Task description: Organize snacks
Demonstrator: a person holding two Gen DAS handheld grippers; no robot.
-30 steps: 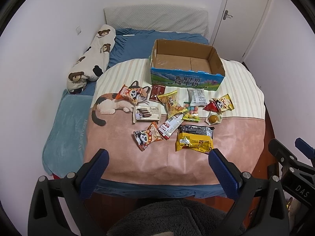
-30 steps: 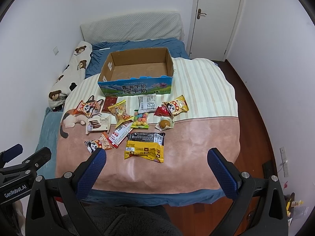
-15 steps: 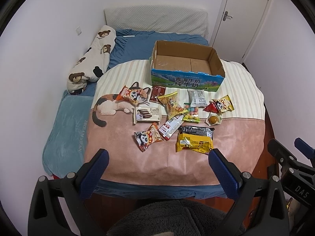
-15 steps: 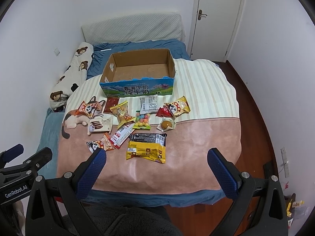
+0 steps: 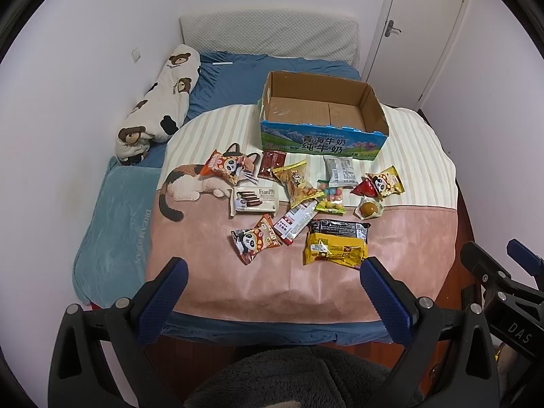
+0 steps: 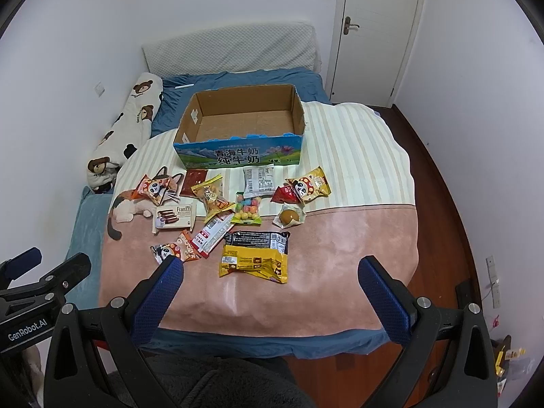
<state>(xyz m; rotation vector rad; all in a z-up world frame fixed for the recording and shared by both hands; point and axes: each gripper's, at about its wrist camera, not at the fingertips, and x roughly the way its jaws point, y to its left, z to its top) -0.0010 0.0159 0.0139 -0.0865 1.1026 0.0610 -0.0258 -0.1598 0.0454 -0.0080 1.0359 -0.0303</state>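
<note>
An open, empty cardboard box point(image 5: 323, 115) with a blue printed front stands on the bed's blanket; it also shows in the right wrist view point(image 6: 243, 125). Several snack packets lie in front of it: a yellow and black bag point(image 5: 335, 245) point(image 6: 255, 255) nearest, a Franzzi biscuit box point(image 5: 255, 199) point(image 6: 174, 217), panda bags point(image 5: 255, 238) point(image 6: 307, 183), a candy bag point(image 6: 247, 207). My left gripper point(image 5: 272, 284) is open and empty above the bed's near edge. My right gripper point(image 6: 270, 278) is open and empty too, short of the yellow bag.
A bear-print bolster point(image 5: 158, 102) lies along the left wall. A teal blanket point(image 5: 112, 224) hangs at the bed's left side. A white door point(image 6: 374, 30) is at the back right, with wood floor point(image 6: 438, 183) to the right of the bed.
Both grippers have edged slightly toward the bed; the snacks and box sit a little lower and nearer in both views. Nothing was touched.
</note>
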